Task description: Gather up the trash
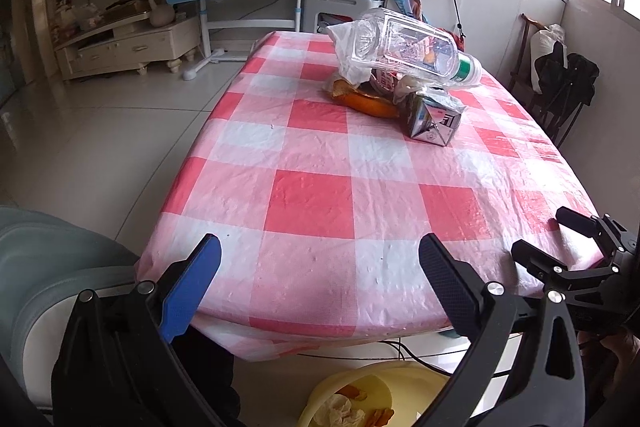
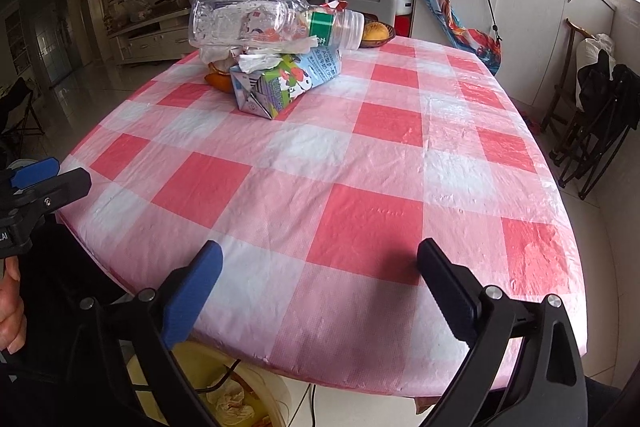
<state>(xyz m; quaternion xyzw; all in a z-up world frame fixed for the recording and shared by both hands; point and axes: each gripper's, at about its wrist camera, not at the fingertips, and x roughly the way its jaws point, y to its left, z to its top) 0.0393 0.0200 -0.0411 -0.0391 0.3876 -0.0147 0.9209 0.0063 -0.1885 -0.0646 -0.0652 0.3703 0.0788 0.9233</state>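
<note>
Between pickups: left gripper (image 1: pixel 320 267) and right gripper (image 2: pixel 320 267) both spread wide and empty at the bottom of their frames. Trash pile, bottle (image 1: pixel 408 45) atop carton (image 1: pixel 434 121), upper centre on the table (image 1: pixel 312 203). Yellow bin (image 1: pixel 384 387) below the near edge. Next, probably: reach far forward, pinch one piece.

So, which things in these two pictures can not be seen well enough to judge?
- Yellow bin: left wrist view, cut by the bottom edge and the left claw.
- Orange peel: both views, under the clear bottle and crumpled paper.
- Milk carton print: too small.
</note>
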